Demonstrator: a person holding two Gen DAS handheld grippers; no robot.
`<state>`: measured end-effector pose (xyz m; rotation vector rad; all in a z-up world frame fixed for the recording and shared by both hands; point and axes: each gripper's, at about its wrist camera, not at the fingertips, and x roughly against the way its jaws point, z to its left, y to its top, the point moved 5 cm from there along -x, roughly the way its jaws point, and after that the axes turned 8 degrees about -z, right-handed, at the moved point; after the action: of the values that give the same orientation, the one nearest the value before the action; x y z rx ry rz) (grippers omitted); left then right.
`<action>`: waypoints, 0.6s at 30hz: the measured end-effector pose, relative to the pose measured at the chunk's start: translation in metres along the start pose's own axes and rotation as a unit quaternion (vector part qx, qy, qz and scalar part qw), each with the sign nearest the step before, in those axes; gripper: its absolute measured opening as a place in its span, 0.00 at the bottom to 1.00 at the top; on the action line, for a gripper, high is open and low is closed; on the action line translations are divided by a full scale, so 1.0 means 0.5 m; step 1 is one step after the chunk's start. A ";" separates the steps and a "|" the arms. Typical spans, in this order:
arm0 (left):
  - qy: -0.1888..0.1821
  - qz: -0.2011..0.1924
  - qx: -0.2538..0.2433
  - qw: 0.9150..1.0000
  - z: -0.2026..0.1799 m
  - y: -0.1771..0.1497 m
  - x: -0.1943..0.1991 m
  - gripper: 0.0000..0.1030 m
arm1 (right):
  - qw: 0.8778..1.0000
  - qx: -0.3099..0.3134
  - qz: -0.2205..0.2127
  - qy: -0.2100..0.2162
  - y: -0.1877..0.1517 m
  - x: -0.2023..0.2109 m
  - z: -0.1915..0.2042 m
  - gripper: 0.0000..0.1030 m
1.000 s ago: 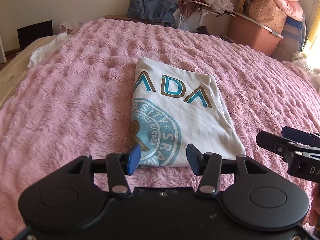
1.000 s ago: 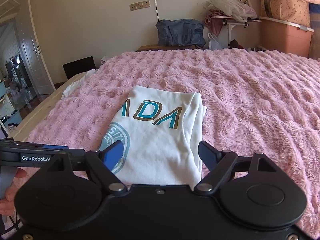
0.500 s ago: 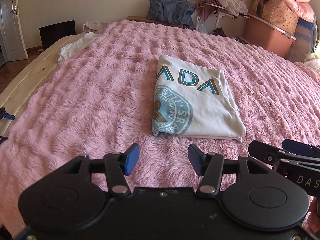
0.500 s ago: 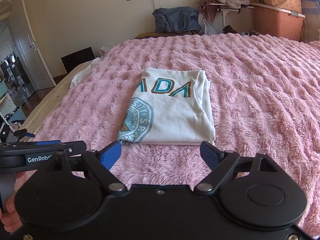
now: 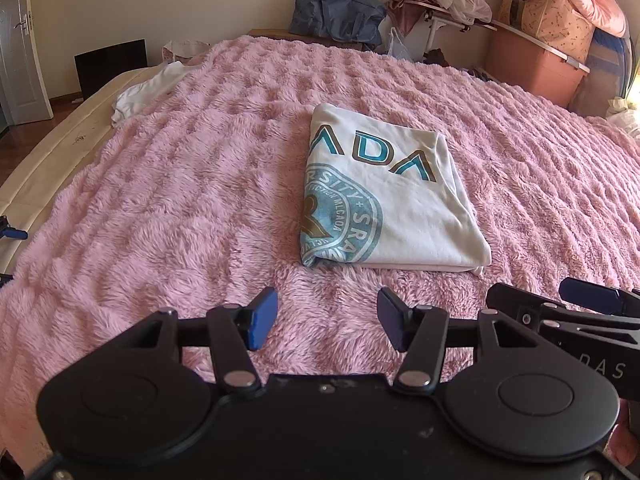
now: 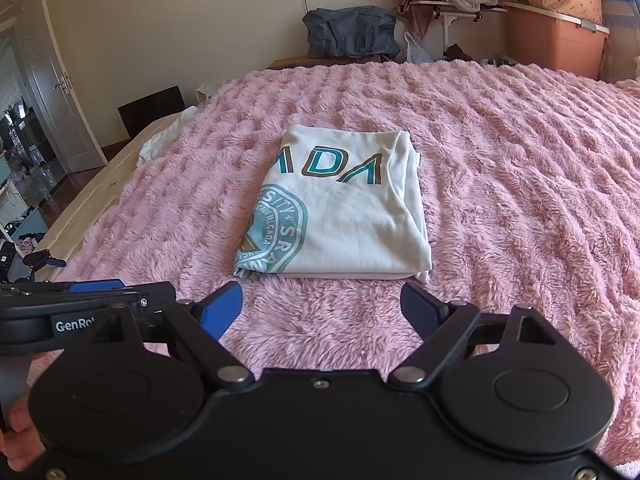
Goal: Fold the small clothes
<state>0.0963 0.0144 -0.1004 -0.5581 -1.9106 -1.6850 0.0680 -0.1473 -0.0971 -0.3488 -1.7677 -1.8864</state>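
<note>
Left hand-held gripper (image 5: 327,318) is hanging over the pink blanket (image 5: 180,200) with jaws spread and nothing between the blue pads, the folded T-shirt (image 5: 400,208) lying at 1 o'clock from it, apart from both pads. Right hand-held gripper (image 6: 322,312) is sitting likewise, jaws wide and empty, shirt at 12 o'clock just past the fingertips, not touching. Both tools are hovering low and side by side: the right one is showing at 3 o'clock in the left view, the left one at 9 o'clock in the right view, a bare hand (image 6: 18,432) gripping under it. Shirt is lying as a flat rectangle mid-bed, edges stacked along the near and right sides, print facing up; judging from that, the fold is looking finished and the open jaws are fitting a release, not a grasp. Print is reading "ADA" in teal-and-brown letters, first letter cut by the fold, over a round teal seal with partial words "RSITY" and "SRA". "GenRo" is showing on the left tool body in the right view, "DAS" on the right tool in the left view. White cloth (image 5: 144,92) is lying at 10 o'clock off the blanket edge, possibly the next item. Blue bag (image 6: 352,32) and salmon bin (image 5: 532,64) are standing beyond the bed.
</note>
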 end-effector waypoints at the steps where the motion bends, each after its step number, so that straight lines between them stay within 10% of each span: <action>1: 0.001 0.000 -0.002 1.000 -0.001 0.000 -0.001 0.56 | 1.000 0.000 0.001 -0.001 -0.001 -0.001 -0.001 0.85; 18: 0.000 0.017 -0.004 1.000 -0.005 -0.007 -0.023 0.57 | 1.000 -0.003 0.013 0.002 -0.010 -0.012 -0.002 0.85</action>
<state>0.1032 0.0117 -0.1102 -0.5911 -1.8843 -1.6727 0.0705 -0.1468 -0.1049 -0.3689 -1.7471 -1.8725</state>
